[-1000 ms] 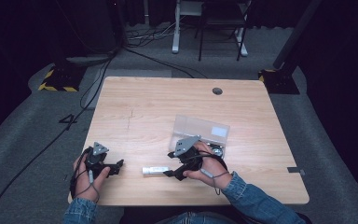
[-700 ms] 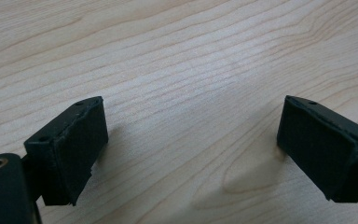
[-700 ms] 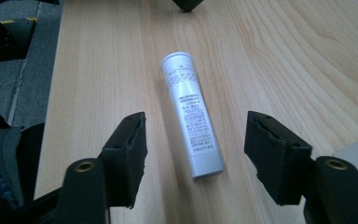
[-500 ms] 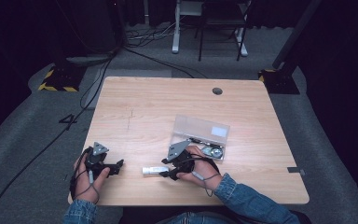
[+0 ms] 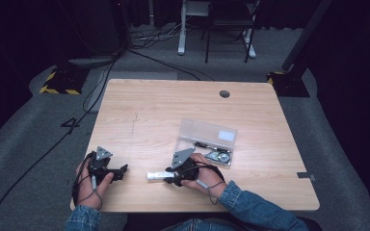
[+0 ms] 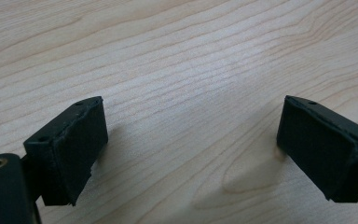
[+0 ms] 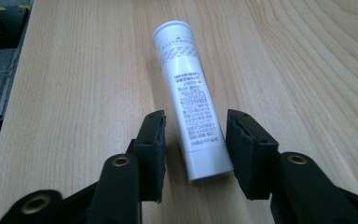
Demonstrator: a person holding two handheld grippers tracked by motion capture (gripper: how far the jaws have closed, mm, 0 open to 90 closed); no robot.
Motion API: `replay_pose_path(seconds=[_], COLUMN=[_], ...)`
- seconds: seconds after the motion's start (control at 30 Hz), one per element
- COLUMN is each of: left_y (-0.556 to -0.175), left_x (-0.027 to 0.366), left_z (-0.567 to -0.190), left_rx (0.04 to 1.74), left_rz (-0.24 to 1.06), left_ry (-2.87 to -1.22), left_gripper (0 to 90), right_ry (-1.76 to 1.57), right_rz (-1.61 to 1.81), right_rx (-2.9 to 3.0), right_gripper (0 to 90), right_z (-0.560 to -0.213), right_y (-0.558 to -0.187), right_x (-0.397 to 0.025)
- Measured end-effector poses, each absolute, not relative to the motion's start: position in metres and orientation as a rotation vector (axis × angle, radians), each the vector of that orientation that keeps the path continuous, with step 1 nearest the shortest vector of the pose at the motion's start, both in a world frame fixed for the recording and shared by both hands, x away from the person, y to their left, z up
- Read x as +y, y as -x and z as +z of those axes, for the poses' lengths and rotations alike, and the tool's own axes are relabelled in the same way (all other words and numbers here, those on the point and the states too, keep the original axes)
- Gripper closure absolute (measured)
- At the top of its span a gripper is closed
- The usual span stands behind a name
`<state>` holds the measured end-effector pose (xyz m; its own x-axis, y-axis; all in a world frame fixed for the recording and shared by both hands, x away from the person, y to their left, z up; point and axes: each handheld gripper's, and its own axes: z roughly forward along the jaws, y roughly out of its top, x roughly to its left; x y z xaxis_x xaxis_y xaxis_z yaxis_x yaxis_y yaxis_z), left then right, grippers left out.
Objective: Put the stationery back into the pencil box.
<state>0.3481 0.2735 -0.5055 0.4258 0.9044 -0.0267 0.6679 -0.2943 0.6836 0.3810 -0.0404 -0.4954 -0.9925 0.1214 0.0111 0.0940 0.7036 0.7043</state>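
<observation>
White tube (image 7: 192,114), lying flat on wooden table (image 5: 164,110), near edge, left of clear case (image 5: 211,137).
Right gripper (image 7: 195,140): jaws narrow, straddling tube's crimped end, one touching. Left gripper (image 6: 191,144): jaws wide, over bare wood.

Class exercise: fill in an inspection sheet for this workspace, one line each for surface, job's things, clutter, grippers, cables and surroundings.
Surface: light wooden table, round grommet hole near far edge.
Job's things: white tube lying flat between the right gripper's jaws.
Clutter: clear plastic case, lid up, small metal items inside.
Grippers: right gripper open, straddling the tube's crimped end; left gripper open over bare wood.
Cables: black cables on the floor behind.
Surroundings: grey carpet, black stand base with yellow-black tape.
</observation>
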Motion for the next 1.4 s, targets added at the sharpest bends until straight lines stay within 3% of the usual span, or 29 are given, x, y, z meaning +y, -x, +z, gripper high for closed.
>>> replay_pose_path(seconds=[0.17, 0.87, 1.4], left_y=[-0.348, -0.348, -0.349], left_x=[0.273, 0.274, 0.273], left_z=[-0.506, -0.506, -0.505], left_rx=[1.322, 1.322, 1.318], left_rz=[0.491, 0.490, 0.488], left_ry=[-2.059, -2.060, -2.067], left_gripper=[8.8, 8.7, 7.8], right_ry=[-0.154, -0.035, -0.021], right_rz=[1.178, 1.154, 1.229], right_rx=[2.869, 2.863, 2.803], right_gripper=[71.0, 71.7, 71.7], right_z=[-0.495, -0.490, -0.460], right_y=[-0.381, -0.376, -0.382], right_x=[-0.042, -0.042, -0.055])
